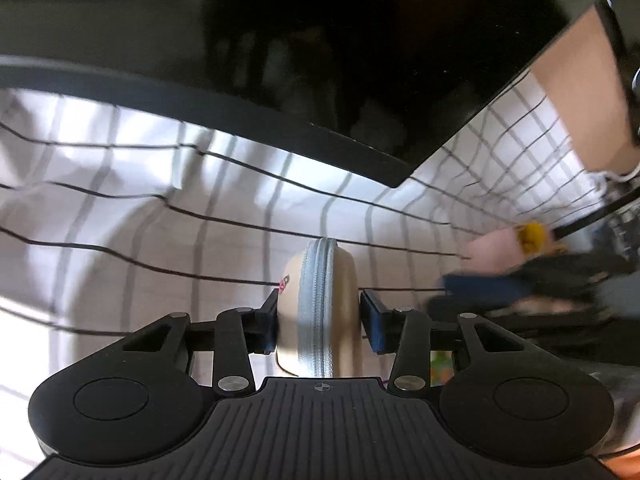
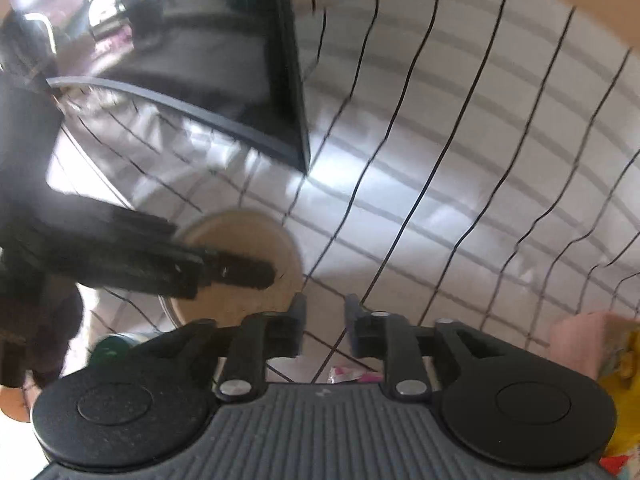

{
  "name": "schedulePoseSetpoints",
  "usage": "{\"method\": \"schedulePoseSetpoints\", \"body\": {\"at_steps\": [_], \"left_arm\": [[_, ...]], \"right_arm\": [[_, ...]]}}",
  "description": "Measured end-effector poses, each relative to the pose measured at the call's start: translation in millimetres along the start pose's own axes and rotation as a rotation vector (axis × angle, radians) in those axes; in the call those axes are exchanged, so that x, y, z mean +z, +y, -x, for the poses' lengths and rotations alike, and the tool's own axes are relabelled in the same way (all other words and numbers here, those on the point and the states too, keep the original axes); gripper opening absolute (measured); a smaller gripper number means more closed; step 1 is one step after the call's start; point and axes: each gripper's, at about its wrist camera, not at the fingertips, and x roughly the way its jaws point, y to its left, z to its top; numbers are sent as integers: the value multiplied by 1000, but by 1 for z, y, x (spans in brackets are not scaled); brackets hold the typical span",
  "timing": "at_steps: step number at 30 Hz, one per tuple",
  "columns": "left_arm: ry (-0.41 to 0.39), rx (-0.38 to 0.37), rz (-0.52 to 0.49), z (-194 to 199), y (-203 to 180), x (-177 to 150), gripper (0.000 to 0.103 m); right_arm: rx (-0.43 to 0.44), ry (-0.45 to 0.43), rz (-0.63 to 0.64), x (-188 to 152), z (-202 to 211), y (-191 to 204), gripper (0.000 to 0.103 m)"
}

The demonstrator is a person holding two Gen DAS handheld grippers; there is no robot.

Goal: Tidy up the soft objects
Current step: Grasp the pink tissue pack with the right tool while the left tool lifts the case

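A round beige zip case [image 1: 316, 332] with a grey zipper stands on edge between the fingers of my left gripper [image 1: 320, 298]. Both pads press its flat sides, so the gripper is shut on it. In the right wrist view the same case [image 2: 244, 232] shows its flat face at lower left, with a black finger [image 2: 240, 270] of the left gripper across it. My right gripper [image 2: 325, 308] hangs over the checked cloth [image 2: 440, 160], its jaws apart with nothing between them. A pink and yellow soft item [image 2: 592, 344] lies at its right.
A large black bin [image 1: 320, 60] fills the back, its corner near the case. White cloth with a dark grid [image 1: 140, 200] covers the surface. A person's arm [image 1: 580, 92] reaches in at top right. A green object [image 2: 116, 344] and a pink wrapper [image 2: 348, 376] lie close in.
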Motion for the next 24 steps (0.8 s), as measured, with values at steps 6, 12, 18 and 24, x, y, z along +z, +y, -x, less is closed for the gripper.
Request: {"method": "schedulePoseSetpoints", "body": {"at_steps": [6,12,18,24], "left_arm": [[-65,141,-45,13,-4,-3,45],[-83,163,-59,15,-7,-9,45],[-85,165,-59,14,-8,-9,45],[-96,157,-35,15,-2,-10,45]], "right_arm": [[87,116,-41,-25,21,0,42],[44,188,-15,-83,25,15,61],[-60,197,-64,-111,12,8,62],[-74,216,-145,-110,-17,3,62]]}}
